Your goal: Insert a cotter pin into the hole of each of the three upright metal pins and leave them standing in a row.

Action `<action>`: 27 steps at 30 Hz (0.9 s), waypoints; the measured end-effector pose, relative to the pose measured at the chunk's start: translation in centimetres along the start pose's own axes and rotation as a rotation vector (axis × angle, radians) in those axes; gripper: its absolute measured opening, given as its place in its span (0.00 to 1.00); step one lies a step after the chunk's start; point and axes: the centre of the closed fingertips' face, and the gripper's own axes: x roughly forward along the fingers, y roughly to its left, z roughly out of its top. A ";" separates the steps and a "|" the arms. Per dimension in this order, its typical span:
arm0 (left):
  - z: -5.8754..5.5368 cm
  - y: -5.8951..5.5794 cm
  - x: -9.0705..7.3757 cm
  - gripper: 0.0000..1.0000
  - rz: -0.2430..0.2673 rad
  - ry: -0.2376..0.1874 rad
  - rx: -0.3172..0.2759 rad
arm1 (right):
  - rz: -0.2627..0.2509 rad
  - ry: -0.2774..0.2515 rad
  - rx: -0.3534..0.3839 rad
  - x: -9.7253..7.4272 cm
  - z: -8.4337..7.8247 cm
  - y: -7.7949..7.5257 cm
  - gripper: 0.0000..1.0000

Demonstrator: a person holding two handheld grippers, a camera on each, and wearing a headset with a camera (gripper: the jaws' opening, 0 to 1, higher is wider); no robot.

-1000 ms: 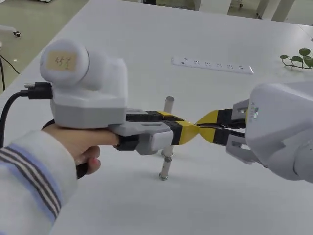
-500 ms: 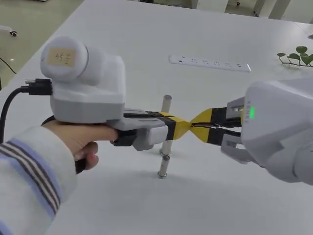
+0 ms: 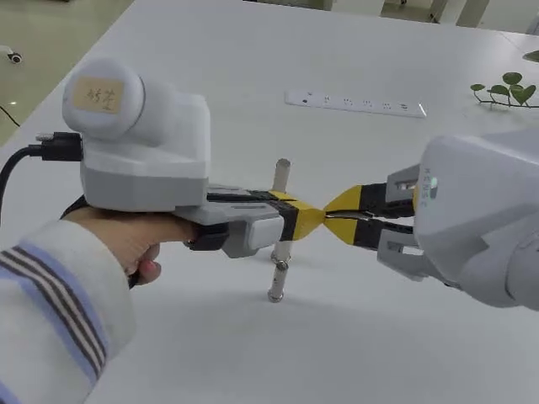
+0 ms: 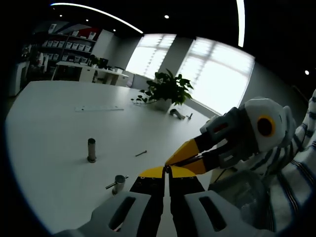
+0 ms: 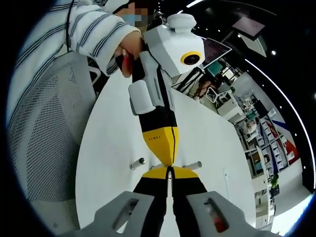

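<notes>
Item: rear pin (image 3: 281, 173), an upright metal pin standing on the white bench (image 3: 210, 76), taken here as the reference for all places. No cotter pin can be made out in it. Item: near pin (image 3: 275, 283), upright, just in front of the rear pin on the person's side. In the left gripper view it carries a thin cross-piece (image 4: 110, 185) that reads as a fitted cotter pin. Item: loose cotter pin (image 4: 141, 153), lying flat on the bench, near the rear pin and apart from both tools. Item: left tool (image 4: 168, 173), jaws together, its body crossing directly in front of the rear pin's shaft. Item: right tool (image 5: 169, 172), jaws together, its yellow tip meeting the left tool's tip just to the right of the rear pin, above the bench. Whether something thin is pinched where the tips meet is too small to tell. Item: power strip (image 3: 354, 104), well behind the rear pin. Hazards, as judged: the left tool sits so close to the rear pin that a small drop or sideways swing could topple it, and the near pin with it. Anything passed tip to tip could slip free if one tool releases early, landing among the pins.
</notes>
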 end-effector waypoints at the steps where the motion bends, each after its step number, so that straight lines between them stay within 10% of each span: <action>1: 0.0 0.0 0.0 0.00 0.001 0.001 -0.002 | 0.000 -0.001 -0.007 0.0 -0.1 0.1 0.00; 12: -0.6 -0.4 0.0 0.00 -0.003 0.007 0.047 | -0.029 0.025 0.022 -0.5 -1.6 -0.3 0.19; 20: -0.4 -0.5 -0.8 0.00 -0.018 -0.004 0.126 | 0.102 0.052 0.268 -0.6 -3.9 0.7 0.24; 27: 0.0 -0.9 -1.7 0.00 -0.044 -0.012 0.239 | 0.249 -0.053 0.472 -0.6 -2.7 1.5 0.21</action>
